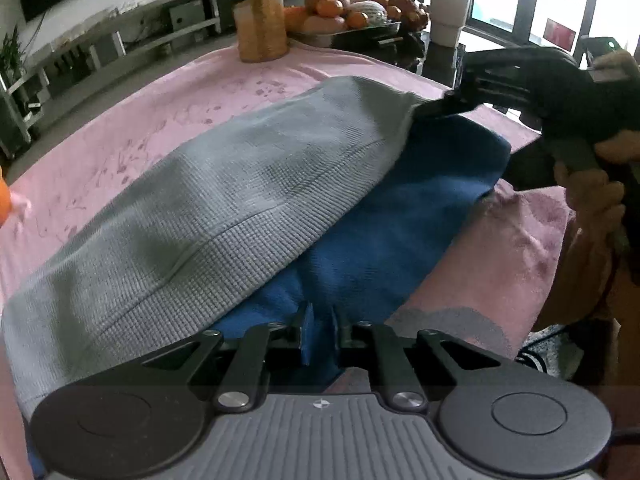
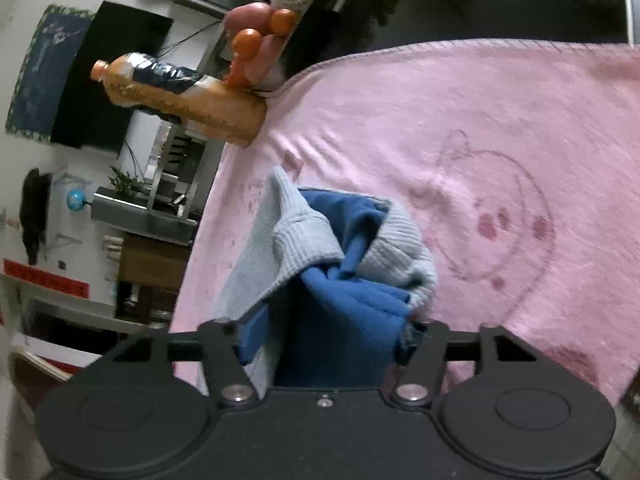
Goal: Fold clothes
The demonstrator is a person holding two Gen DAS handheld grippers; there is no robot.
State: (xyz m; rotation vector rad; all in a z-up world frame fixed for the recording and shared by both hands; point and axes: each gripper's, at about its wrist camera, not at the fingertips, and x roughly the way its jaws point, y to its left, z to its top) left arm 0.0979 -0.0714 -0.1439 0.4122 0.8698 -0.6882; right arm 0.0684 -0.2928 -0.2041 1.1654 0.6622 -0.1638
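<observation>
A knitted garment, grey [image 1: 240, 208] on one side and blue on the other, stretches across the pink blanket [image 1: 160, 120] between both grippers. My left gripper [image 1: 320, 332] is at the near end, jaws nearly together and pinching a blue fold. At the far right end the tip of my right gripper [image 1: 444, 106] meets the garment's corner, with a person's hand [image 1: 600, 196] on its handle. In the right wrist view the right gripper [image 2: 330, 336] has its jaws wide apart. Bunched blue and grey cloth [image 2: 352, 304] lies loosely between them.
An orange bottle [image 1: 262, 20] stands at the blanket's far edge, beside a tray of oranges and gourds [image 1: 352, 12] and a white cup [image 1: 448, 12]. The pink blanket [image 2: 480, 140] has a printed cartoon outline. Shelving lines the wall at left.
</observation>
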